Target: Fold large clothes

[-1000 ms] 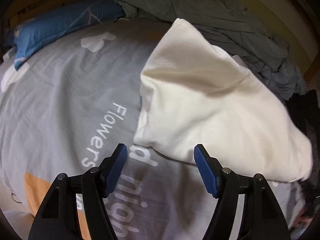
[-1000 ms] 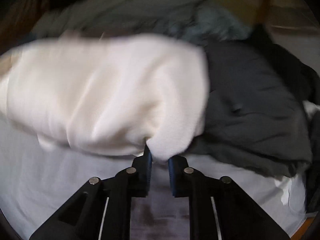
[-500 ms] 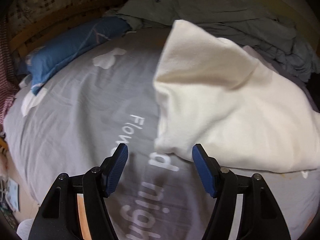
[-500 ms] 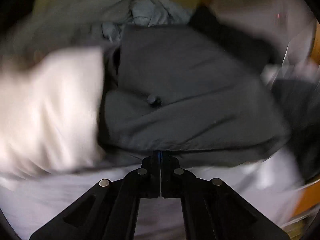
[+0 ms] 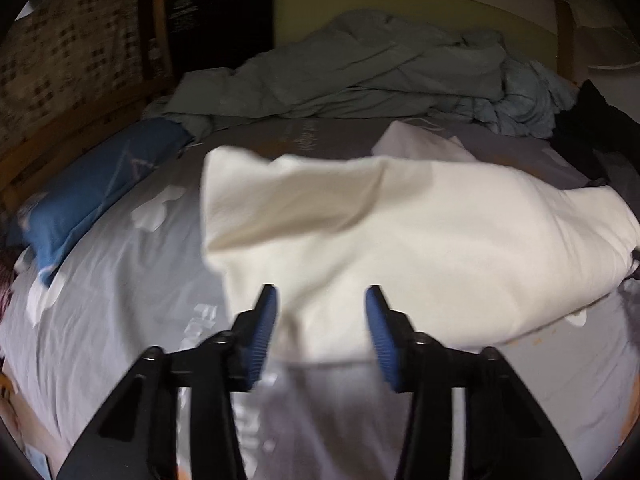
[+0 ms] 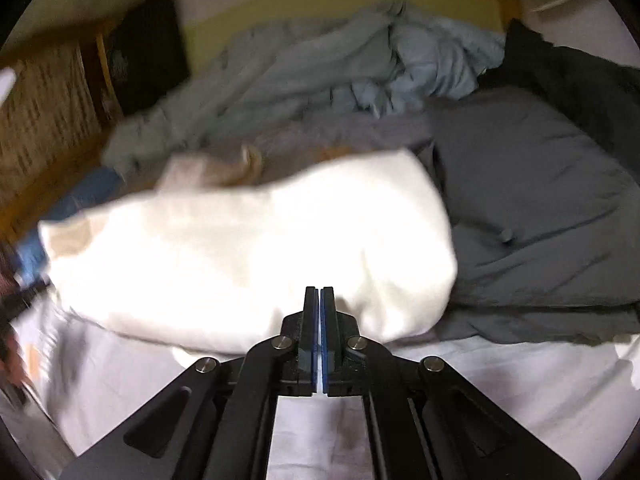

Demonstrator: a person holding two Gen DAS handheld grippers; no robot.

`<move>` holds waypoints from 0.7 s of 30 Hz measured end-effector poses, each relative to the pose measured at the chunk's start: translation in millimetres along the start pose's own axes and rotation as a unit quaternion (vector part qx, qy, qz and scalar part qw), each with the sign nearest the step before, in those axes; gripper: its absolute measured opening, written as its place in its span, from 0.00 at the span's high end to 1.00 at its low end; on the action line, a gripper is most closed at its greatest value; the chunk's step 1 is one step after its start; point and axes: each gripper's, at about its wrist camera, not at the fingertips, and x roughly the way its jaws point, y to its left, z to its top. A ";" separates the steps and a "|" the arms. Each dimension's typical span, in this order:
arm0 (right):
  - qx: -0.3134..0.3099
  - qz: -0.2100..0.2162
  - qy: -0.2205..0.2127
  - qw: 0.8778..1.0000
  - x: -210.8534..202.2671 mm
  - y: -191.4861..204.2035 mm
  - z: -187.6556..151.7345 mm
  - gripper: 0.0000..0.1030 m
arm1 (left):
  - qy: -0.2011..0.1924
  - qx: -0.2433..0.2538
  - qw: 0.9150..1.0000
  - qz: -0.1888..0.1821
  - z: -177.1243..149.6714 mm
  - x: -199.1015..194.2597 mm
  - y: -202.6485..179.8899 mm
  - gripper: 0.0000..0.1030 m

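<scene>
I'm looking at the cream garment (image 5: 400, 240) lying bunched and loosely doubled over in the middle of the bed, so I'm judging the fold as begun but far from neat: its edges aren't squared and at least one more fold is waiting. My left gripper (image 5: 320, 320) is closing its jaws with the near edge of the cream cloth between the blue pads (image 5: 264, 328), though they aren't pressing it yet. My right gripper (image 6: 320, 316) is sitting fully closed on nothing, just in front of the same garment. I'm working on a grey printed bedsheet (image 5: 120, 288). A dark grey garment (image 6: 540, 216) is lying to the right, a crumpled blue-grey duvet (image 5: 380, 72) is heaped along the far wall, and a blue pillow (image 5: 92, 188) is resting by the wooden bed frame (image 5: 80, 144).
</scene>
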 end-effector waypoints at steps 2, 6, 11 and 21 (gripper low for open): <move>0.005 -0.030 0.019 0.999 10.5 -3.0 -0.9 1.00 | 0.001 -0.005 1.000 -0.009 17.7 7.0 -1.3 0.68; 0.044 -0.037 0.046 0.997 19.7 -18.8 -2.1 1.00 | 0.019 0.005 0.999 0.027 52.5 43.1 10.0 0.69; 0.045 -0.050 0.049 0.997 18.3 -28.9 0.6 1.00 | 0.062 -0.008 0.997 0.041 60.0 100.6 30.4 0.69; 0.028 0.046 -0.006 0.999 -0.7 -13.8 16.9 0.98 | 0.061 -0.043 0.997 -0.012 59.1 86.7 38.6 0.69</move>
